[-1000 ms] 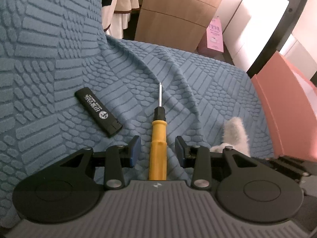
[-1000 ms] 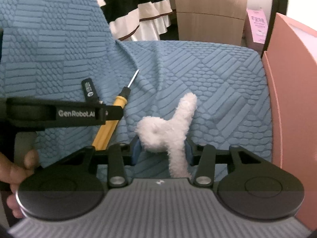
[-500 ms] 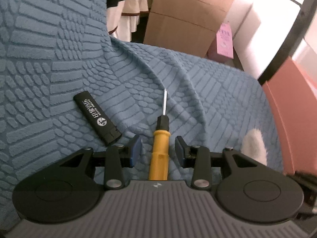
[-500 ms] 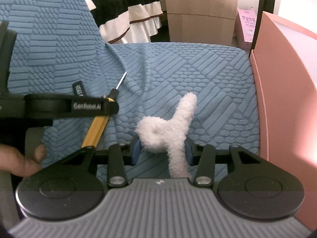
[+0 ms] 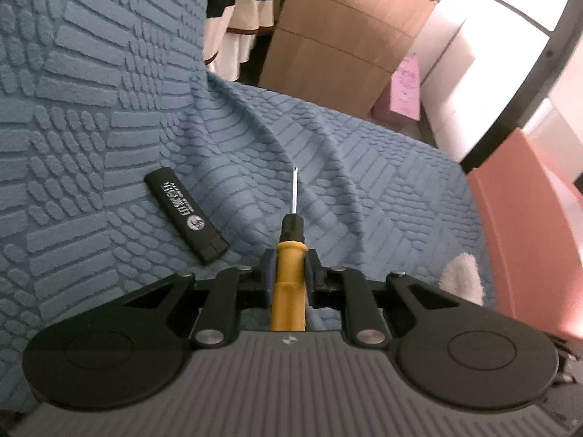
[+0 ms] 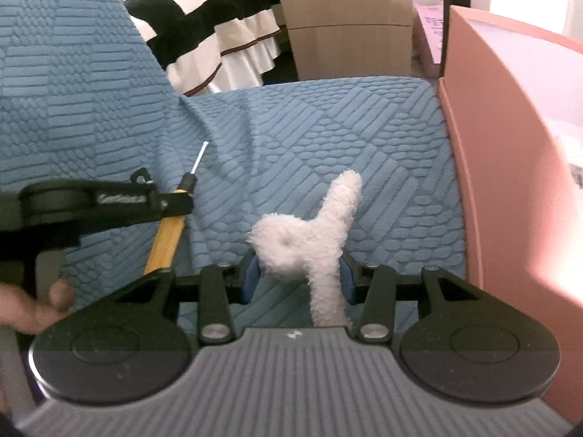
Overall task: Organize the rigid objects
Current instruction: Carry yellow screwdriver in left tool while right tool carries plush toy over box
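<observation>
A yellow-handled screwdriver (image 5: 289,276) lies on the blue textured sofa cover (image 5: 382,189), its metal tip pointing away. My left gripper (image 5: 289,267) is shut on its handle; the screwdriver also shows in the right wrist view (image 6: 165,240) under the left gripper (image 6: 171,204). A black lighter (image 5: 186,215) lies on the cover just left of the screwdriver. My right gripper (image 6: 298,273) is shut on a white fluffy plush piece (image 6: 309,240), whose tip also shows in the left wrist view (image 5: 461,278).
A pink box (image 6: 510,182) stands along the sofa's right edge, also in the left wrist view (image 5: 528,225). A wooden cabinet (image 5: 339,47) and striped black-and-white fabric (image 6: 207,36) lie beyond the sofa. The sofa back (image 5: 73,73) rises at left.
My left gripper moved forward along the screwdriver and closed its jaws on the yellow handle. The right gripper kept hold of the plush piece and shifted slightly.
</observation>
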